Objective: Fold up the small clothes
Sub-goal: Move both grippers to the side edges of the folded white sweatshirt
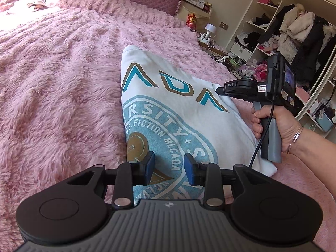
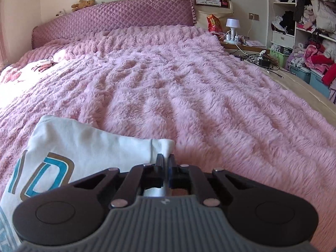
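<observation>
Pink fur covers the whole bed (image 2: 189, 88) — a shaggy blanket running back to a quilted mauve headboard (image 2: 117, 21). On it, toward the near edge, lies the white shirt (image 1: 168, 109), folded into a long narrow shape with its print facing up: teal and brown letters across the top and a pale blue round seal below.

The left gripper (image 1: 169, 167) hangs over the lower part of the shirt, above the seal. Its jaws stand apart, with the printed cloth showing in the gap between the blue pads (image 1: 149, 163), and they hold nothing.

The right gripper (image 1: 219, 90) sits at the shirt's far right edge, held by the person's right hand (image 1: 279, 130), which wears thin bracelets at the wrist. In the right wrist view the same gripper (image 2: 166, 161) has its jaws drawn almost together on a corner of the white fabric — the cloth rises in a small peak between the two fingers (image 2: 160, 163) and is pinched there. The letter D of the print shows to the left of that corner.

Beyond the bed stands a bedside stand with a small white lamp (image 2: 232, 24) and a red snack bag (image 2: 214, 24). Open shelves (image 1: 262, 21) on the right are crowded with clothes and coats.
</observation>
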Motion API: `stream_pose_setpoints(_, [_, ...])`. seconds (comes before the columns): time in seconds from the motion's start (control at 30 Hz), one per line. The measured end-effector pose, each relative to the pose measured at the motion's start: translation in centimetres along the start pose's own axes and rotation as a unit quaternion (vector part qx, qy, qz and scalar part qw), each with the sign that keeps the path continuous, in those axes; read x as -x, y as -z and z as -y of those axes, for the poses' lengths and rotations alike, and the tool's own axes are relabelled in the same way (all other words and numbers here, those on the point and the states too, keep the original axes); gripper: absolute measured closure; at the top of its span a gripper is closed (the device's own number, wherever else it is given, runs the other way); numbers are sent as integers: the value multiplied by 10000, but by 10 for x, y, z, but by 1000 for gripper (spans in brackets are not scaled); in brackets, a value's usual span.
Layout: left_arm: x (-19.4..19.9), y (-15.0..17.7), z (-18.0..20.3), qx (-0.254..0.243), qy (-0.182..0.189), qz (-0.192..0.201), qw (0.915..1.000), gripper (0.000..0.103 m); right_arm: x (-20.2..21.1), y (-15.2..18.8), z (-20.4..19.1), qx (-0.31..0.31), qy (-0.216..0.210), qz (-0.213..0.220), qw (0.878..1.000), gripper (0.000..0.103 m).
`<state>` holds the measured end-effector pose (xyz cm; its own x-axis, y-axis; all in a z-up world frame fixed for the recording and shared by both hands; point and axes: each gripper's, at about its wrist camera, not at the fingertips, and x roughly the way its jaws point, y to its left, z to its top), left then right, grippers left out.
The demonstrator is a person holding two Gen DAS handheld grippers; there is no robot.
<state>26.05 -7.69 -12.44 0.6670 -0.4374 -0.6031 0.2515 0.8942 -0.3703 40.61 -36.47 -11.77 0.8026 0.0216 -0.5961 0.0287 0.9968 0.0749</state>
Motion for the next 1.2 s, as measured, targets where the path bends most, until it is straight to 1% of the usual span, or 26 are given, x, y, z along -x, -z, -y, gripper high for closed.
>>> stream_pose_setpoints(0.13, [-1, 1, 2, -125, -47, 4, 9999, 63, -5, 13, 8, -212, -51, 21, 9998, 103])
stream_pose_setpoints(0.2, [-1, 1, 1, -113, -41, -13, 9999, 61, 5, 12, 10, -263, -36, 140, 9995, 93])
stream_pose_setpoints(0.23, [-2, 0, 1, -107, -28, -37, 9999, 59, 15, 11, 11, -263, -60, 282, 9992, 81])
stream_pose_setpoints(0.27, [-2, 0, 1, -106, -27, -47, 9999, 59, 30, 11, 12, -266, -117, 453, 9986, 73])
stream_pose_setpoints(0.33, [-2, -1, 3, -123, -39, -55, 9999, 57, 59, 14, 14, -270, -433, 662, 9965, 73])
stream_pose_setpoints(0.43, [-3, 1, 5, -174, -67, -39, 9998, 56, 110, 29, 9, -78, -988, 749, 9923, 73])
stream_pose_setpoints(0.47, [-3, 2, 6, -199, -84, -36, 9998, 56, 126, 39, 5, 37, -1136, 716, 9909, 73])
stream_pose_setpoints(0.53, [-2, 2, 7, -203, -104, -45, 9997, 56, 151, 61, -3, 267, -1382, 514, 9887, 73])
stream_pose_setpoints(0.63, [-3, 0, 7, -224, -120, -78, 9996, 56, 169, 92, -10, 600, -1589, 203, 9853, 70])
stream_pose_setpoints(0.7, [-4, -1, 8, -244, -134, -107, 9996, 56, 171, 114, -14, 785, -1547, -137, 9847, 70])
stream_pose_setpoints(0.8, [-4, -2, 11, -342, -196, -150, 9991, 56, 167, 133, -5, 629, -1425, -388, 9870, 70])
stream_pose_setpoints(0.9, [-6, 0, 14, -424, -270, -151, 9986, 56, 165, 143, 10, 234, -1458, -426, 9881, 71])
stream_pose_setpoints(0.97, [-6, 0, 15, -443, -301, -166, 9984, 56, 166, 146, 11, 266, -1428, -416, 9885, 71])
stream_pose_setpoints(1.07, [-6, -1, 15, -451, -317, -196, 9983, 55, 168, 146, 6, 470, -1360, -437, 9886, 70])
stream_pose_setpoints(1.13, [-2, -4, 14, -359, -309, -157, 9988, 55, 172, 143, 5, 442, -1319, -462, 9892, 70])
stream_pose_setpoints(1.2, [7, -6, 13, -255, -274, -93, 9993, 55, 183, 139, 6, 287, -1374, -326, 9896, 65])
